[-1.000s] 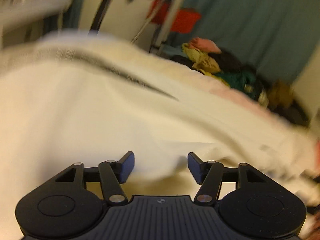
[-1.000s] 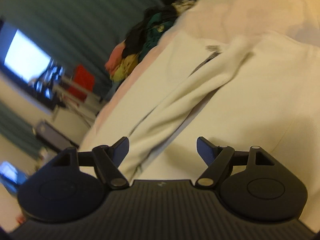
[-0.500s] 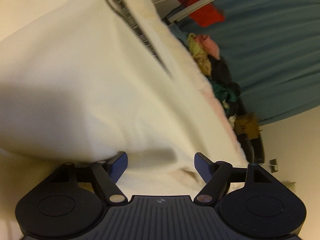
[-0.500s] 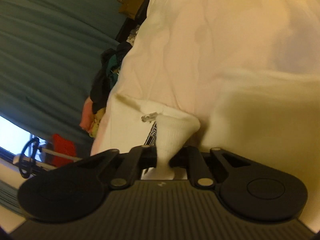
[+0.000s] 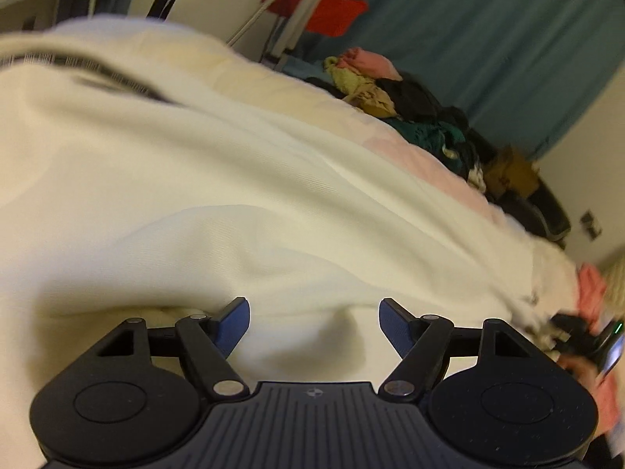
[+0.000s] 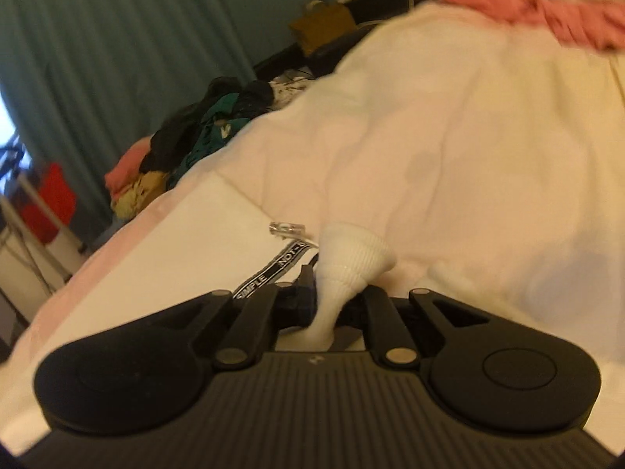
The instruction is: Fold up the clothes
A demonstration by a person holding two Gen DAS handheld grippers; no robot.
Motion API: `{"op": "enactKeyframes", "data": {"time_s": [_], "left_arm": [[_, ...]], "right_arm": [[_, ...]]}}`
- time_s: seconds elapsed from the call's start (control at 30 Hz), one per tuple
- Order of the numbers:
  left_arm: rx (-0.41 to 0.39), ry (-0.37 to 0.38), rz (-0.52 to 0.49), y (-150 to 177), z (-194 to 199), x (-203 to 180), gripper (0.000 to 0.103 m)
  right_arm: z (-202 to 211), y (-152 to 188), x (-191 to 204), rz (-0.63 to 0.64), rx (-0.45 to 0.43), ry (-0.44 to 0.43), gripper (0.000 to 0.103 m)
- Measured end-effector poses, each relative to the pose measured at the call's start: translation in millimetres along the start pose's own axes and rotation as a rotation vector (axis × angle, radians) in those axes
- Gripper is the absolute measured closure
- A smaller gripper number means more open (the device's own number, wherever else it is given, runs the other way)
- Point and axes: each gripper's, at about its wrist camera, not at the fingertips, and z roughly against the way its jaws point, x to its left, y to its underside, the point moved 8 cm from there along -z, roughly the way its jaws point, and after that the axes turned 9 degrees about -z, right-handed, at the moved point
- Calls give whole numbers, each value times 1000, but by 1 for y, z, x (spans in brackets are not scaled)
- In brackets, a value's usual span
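A cream-white garment (image 5: 195, 179) with a black zip line (image 5: 113, 78) fills most of the left wrist view, spread over a pale pink bed. My left gripper (image 5: 314, 322) hovers just over its cloth, open, nothing between the fingers. In the right wrist view my right gripper (image 6: 326, 305) is shut on the garment's ribbed white cuff (image 6: 351, 262), which bunches up out of the jaws. A black strap with white lettering (image 6: 273, 269) lies beside the cuff on the garment (image 6: 187, 242).
A heap of mixed clothes (image 5: 410, 105) lies along the far bed edge, before a teal curtain (image 5: 488, 31). A red object (image 5: 324, 8) hangs on a metal rack. A pink-sleeved arm (image 6: 547, 11) reaches over the bed. The pale bed cover (image 6: 449, 125) stretches right.
The right gripper went from open to shut on the ribbed cuff and has held it since. The left gripper stayed open while its view swung across the garment.
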Motion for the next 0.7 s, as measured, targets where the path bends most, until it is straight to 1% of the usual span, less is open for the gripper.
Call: {"op": "enactKeyframes", "data": {"time_s": [0.07,0.1,0.13,0.17,0.2,0.27,0.33,0.37,0.47,0.53,0.6,0.7], "left_arm": [[-21,-34,-66,3,12,-13,26],[-31,-50,-100,5,18,-20,25],[-51,-65,-134,6,27,-27,23],[-67,-71,-158,6,33,-35,23],[-82,-76,-181,5,38,-43,22],[-114,-86,-203,8,55,-53,21],[-143,-93,-217,12,82,-54,21],[-155,-102,-226,17,93,-56,20],[-182,-125,-246,32,122,-62,19],[-193,-136,-250,43,140,-63,18],[-200,-144,-246,55,157,-61,16],[-201,-165,-221,70,178,-49,13]], "right_arm": [[18,1,9,39,5,-9,77],[31,7,14,57,11,-21,57],[47,12,21,75,15,-45,32],[59,17,28,89,14,-70,23],[74,21,37,106,12,-94,18],[103,30,56,145,36,-147,19],[140,42,75,194,52,-224,20],[158,48,80,218,50,-256,20],[207,67,86,289,58,-313,20],[232,74,86,320,58,-328,20],[251,78,84,321,39,-338,20],[263,83,79,286,46,-346,20]]}}
